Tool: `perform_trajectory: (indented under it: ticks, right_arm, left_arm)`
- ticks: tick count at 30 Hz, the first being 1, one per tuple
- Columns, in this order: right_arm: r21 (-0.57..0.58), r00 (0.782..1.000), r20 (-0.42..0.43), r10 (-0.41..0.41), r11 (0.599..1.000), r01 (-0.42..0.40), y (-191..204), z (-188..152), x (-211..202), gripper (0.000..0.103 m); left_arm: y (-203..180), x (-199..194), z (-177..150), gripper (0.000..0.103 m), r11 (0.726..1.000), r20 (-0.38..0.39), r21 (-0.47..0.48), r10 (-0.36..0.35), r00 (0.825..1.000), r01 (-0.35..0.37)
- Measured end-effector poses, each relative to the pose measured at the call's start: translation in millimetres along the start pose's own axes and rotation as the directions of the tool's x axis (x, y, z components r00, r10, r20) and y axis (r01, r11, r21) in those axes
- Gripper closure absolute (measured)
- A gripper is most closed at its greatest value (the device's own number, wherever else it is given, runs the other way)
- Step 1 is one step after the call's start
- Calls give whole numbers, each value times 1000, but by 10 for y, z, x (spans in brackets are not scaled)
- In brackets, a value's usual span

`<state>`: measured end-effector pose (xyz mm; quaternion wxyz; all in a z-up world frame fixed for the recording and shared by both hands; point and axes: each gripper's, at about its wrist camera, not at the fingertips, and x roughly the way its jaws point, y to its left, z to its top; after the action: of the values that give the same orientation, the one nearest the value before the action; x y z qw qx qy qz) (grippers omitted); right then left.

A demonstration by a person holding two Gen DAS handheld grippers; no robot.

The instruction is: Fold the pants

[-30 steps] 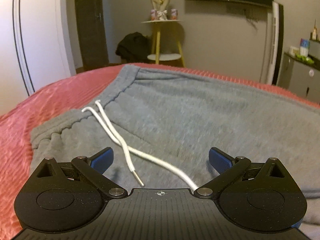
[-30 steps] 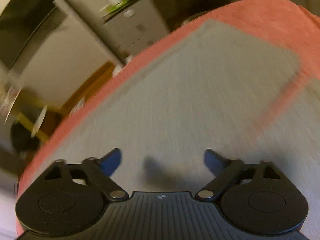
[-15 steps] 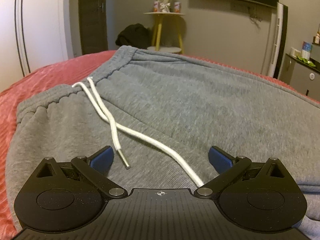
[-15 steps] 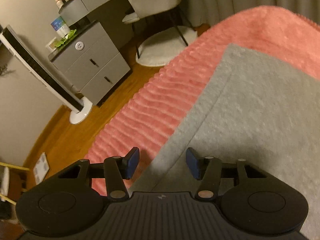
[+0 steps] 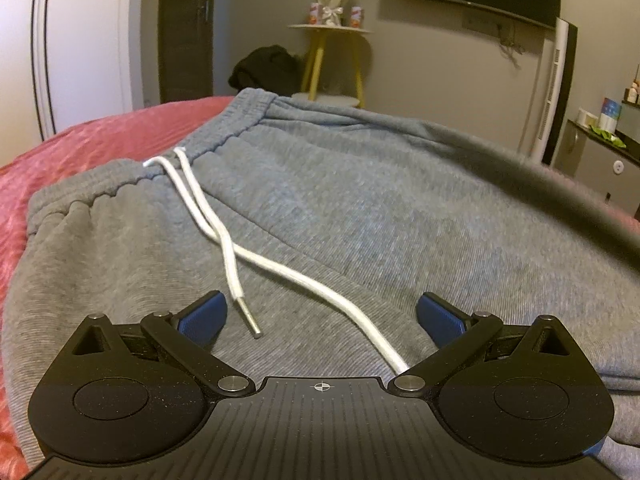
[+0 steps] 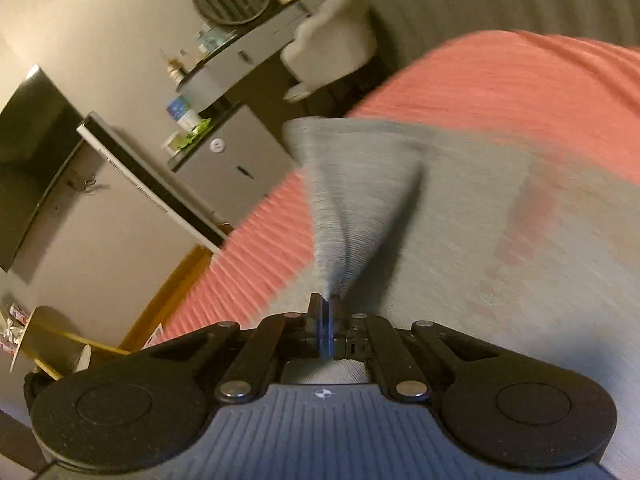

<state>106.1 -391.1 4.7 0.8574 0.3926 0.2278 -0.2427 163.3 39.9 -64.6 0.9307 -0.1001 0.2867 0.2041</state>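
While the left tongs [image 5: 321,316] gape, the right tongs [image 6: 325,304] pinch the pants [image 6: 360,184].

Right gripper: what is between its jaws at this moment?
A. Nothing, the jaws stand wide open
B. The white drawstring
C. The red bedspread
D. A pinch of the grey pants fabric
D. The right gripper is shut on a fold of the pants, which fans up from the closed pads; the drawstring lies loose in front of the left gripper, whose jaws stand open.

Soft grey fleece pants [image 5: 360,208] on ribbed red bedspread [image 6: 520,88] (matt cloth)
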Motion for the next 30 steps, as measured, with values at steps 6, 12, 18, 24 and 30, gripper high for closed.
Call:
perform_trajectory:
  ticks: [6, 12, 18, 24, 30]
  right_arm:
    - [37, 998, -33, -56, 998, 58, -603, -506, -442, 100]
    - [-548, 951, 248, -185, 783, 296, 28, -578, -412, 54]
    - [-758, 935, 297, -193, 547, 354, 406, -698, 136, 56]
    - [-740, 937, 203, -284, 583, 337, 372, -404, 501, 98]
    - [-142, 926, 313, -213, 953, 268, -401, 43, -532, 99]
  left_arm:
    - [27, -26, 4, 0, 1000, -8, -7, -16, 1000, 16]
    - [4, -36, -39, 0, 1000, 13, -4, -4, 1000, 4]
    - [6, -42, -66, 0, 1000, 21, -7, -5, 1000, 5]
    - [13, -38, -73, 0, 1000, 23, -11, -10, 1000, 10]
    - [17, -41, -72, 0, 1000, 23, -13, -12, 1000, 12]
